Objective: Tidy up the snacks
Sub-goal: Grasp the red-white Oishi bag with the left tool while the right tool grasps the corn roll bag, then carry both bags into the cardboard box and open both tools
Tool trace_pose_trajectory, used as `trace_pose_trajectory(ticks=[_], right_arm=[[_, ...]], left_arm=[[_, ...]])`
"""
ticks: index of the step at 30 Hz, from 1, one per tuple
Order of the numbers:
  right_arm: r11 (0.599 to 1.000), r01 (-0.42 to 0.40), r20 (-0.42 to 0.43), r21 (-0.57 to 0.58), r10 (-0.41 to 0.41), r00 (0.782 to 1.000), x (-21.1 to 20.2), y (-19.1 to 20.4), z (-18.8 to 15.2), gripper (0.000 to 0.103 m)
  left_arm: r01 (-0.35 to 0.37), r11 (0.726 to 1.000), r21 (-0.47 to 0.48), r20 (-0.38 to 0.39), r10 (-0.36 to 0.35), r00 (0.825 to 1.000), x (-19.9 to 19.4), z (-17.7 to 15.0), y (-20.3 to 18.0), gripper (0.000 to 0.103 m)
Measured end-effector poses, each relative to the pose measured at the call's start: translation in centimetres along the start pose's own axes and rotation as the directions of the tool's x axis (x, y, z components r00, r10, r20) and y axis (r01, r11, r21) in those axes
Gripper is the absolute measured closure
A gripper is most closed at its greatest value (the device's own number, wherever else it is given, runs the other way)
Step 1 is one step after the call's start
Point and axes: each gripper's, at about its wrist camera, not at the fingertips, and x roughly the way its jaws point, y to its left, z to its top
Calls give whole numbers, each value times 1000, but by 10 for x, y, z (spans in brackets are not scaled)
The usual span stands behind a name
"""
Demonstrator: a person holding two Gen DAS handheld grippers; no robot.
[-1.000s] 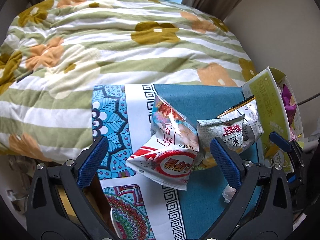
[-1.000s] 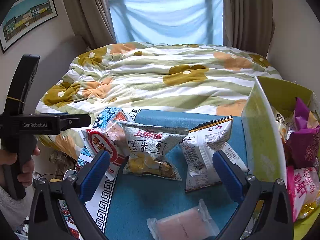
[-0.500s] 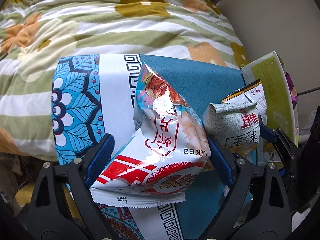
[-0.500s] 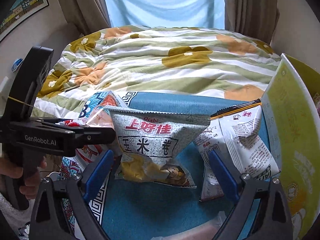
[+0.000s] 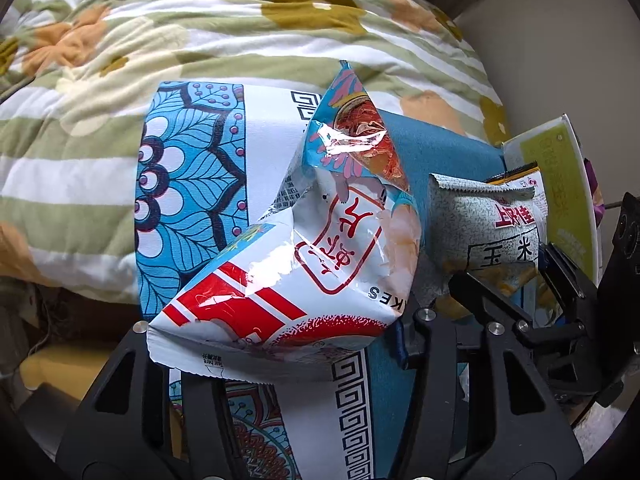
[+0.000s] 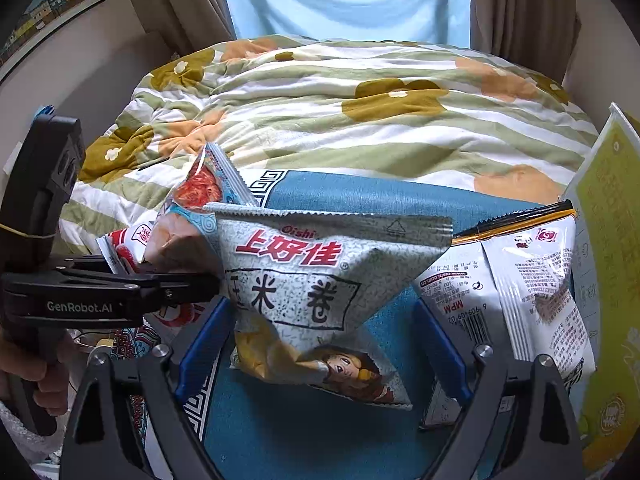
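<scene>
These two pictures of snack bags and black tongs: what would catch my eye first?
The crinkled red-and-white shrimp flakes bag fills the left view, pinched at its lower end by the left gripper. In the right view, the grey Oishi corn roll bag stands between the blue fingers of the open right gripper, on a teal cloth before a flowered quilt.
</scene>
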Motion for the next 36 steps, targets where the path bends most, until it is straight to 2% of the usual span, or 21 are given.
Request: trace_pose_trajectory(ticks=[13, 16, 19, 21, 23, 30, 36], right_arm=[[998, 2, -7, -66, -3, 1000, 7, 16, 5, 14], [998, -5, -29, -70, 3, 1000, 14, 17, 5, 29], [997, -8, -43, -71, 5, 999, 20, 18, 5, 37], [997, -4, -43, -77, 1, 999, 20, 20, 5, 46], [997, -1, -45, -83, -3, 999, 18, 21, 4, 50], [997, -1, -9, -74, 1, 1000, -5, 23, 1, 52], [998, -2, 29, -59, 4, 1000, -40, 24, 2, 52]], left_arm=[[-51, 998, -31, 52, 53, 997, -24, -9, 10, 55], [-55, 998, -40, 59, 57, 997, -27, -12, 11, 55], [-54, 997, -53, 65, 58, 996, -29, -16, 12, 55], [-52, 997, -59, 72, 56, 996, -32, -19, 13, 55], [-51, 997, -62, 80, 56, 995, -36, -22, 12, 55], [-46, 997, -55, 123, 53, 991, -60, -29, 2, 55], [-69, 998, -8, 169, 70, 983, -93, -34, -26, 55]])
